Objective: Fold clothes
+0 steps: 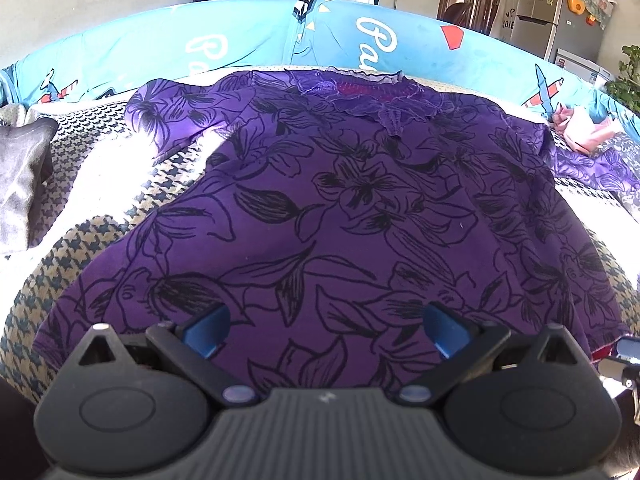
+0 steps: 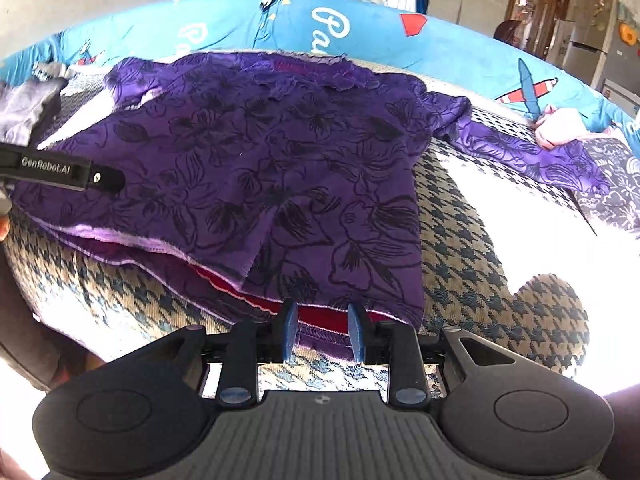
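A purple top with black flower outlines point(image 1: 340, 208) lies spread flat on a houndstooth-covered sofa seat point(image 1: 80, 248), neckline at the far side and sleeves out to both sides. My left gripper point(image 1: 327, 332) hovers wide open over its near part, holding nothing. In the right wrist view the same top point(image 2: 260, 168) shows its near hem with a red lining point(image 2: 320, 316) under it. My right gripper point(image 2: 322, 334) is at that hem, narrowly open, with the hem edge lying between its blue fingers point(image 2: 289, 332). The left gripper's side point(image 2: 60, 172) reaches in from the left.
A blue printed cover point(image 1: 240, 44) drapes the sofa back behind the top. A grey garment point(image 1: 24, 184) lies at the left, a pink cloth point(image 1: 588, 132) at the right. Bright sunlight washes out the seat on the right point(image 2: 520, 208). A fridge point(image 1: 552, 20) stands far back.
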Available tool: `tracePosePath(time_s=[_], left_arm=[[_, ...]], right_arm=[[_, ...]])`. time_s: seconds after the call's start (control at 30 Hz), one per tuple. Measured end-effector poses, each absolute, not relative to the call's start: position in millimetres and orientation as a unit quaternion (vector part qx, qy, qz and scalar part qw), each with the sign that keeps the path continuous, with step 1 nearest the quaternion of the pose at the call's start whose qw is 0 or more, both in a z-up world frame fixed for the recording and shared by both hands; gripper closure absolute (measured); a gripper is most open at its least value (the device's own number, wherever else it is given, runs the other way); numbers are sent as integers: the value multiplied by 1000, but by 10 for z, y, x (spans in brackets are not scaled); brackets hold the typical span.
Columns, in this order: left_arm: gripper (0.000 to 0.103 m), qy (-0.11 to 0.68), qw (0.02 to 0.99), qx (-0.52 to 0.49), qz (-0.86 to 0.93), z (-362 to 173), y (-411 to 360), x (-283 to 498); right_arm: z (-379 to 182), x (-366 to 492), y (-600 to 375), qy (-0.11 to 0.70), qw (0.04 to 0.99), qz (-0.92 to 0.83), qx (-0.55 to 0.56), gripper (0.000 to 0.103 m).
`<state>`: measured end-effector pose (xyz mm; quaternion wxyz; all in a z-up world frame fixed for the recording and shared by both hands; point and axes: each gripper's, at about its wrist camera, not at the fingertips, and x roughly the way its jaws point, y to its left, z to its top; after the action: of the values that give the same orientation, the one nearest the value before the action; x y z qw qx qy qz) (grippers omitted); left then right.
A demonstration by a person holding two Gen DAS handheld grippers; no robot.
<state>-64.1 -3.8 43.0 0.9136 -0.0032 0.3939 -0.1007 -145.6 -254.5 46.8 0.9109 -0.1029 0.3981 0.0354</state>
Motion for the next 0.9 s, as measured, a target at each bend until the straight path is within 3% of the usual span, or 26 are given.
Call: tracePosePath(time_s=[0.6, 0.67, 0.73, 0.9], left_arm=[[0, 404, 909, -18, -103, 386, -36, -594], [0, 405, 909, -19, -101, 384, -27, -589], [0, 407, 908, -18, -97, 378, -15, -582], [0, 420, 907, -13, -41, 365, 168, -541]], right_arm=[[348, -1274, -2554, 415, 840, 130, -324, 72], [332, -1247, -2546, 410, 840, 135, -328, 77], [329, -1229, -2552, 408, 842, 139, -325, 97], [440, -1329, -2588, 411, 839, 166, -317, 100]])
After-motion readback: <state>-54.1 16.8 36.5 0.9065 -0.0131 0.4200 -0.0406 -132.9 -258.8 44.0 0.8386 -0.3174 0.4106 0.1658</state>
